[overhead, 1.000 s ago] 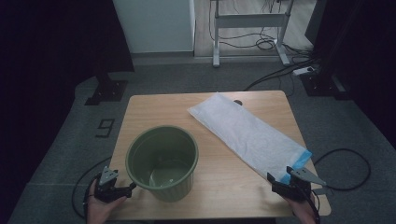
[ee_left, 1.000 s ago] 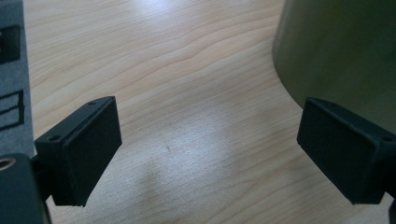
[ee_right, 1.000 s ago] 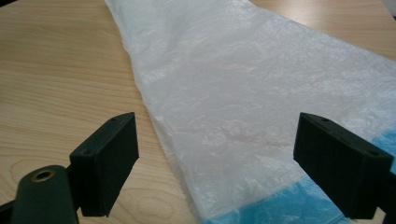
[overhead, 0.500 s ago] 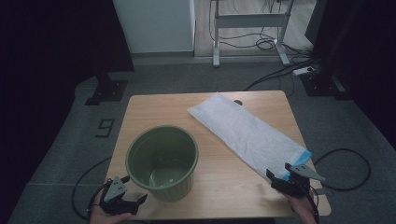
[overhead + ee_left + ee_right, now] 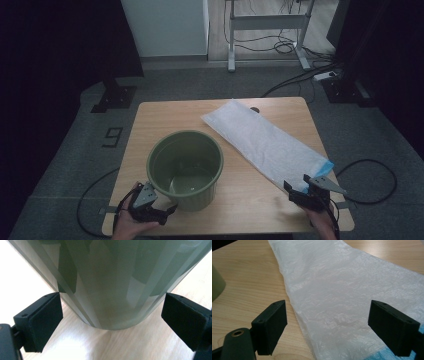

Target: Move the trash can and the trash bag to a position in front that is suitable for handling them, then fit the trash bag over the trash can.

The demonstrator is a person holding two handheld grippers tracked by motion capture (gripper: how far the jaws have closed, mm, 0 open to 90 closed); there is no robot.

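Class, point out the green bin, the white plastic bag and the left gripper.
green bin (image 5: 186,150), high view, on its inner wall.
white plastic bag (image 5: 262,145), high view, on its flat middle.
left gripper (image 5: 162,214), high view, between its fingertips.

counter: square light wooden counter (image 5: 150,120) on grey carpet
near-left: round olive-green plastic bucket (image 5: 185,169), upright, open top
right: flat white plastic bag (image 5: 265,145) with blue edge, lying diagonal from far-centre to near-right
gap: bucket and bag apart

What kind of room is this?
Probably a workshop or test room: a small wooden table stands on grey carpet, cables trail over the floor, and dark curtains hang at the sides.
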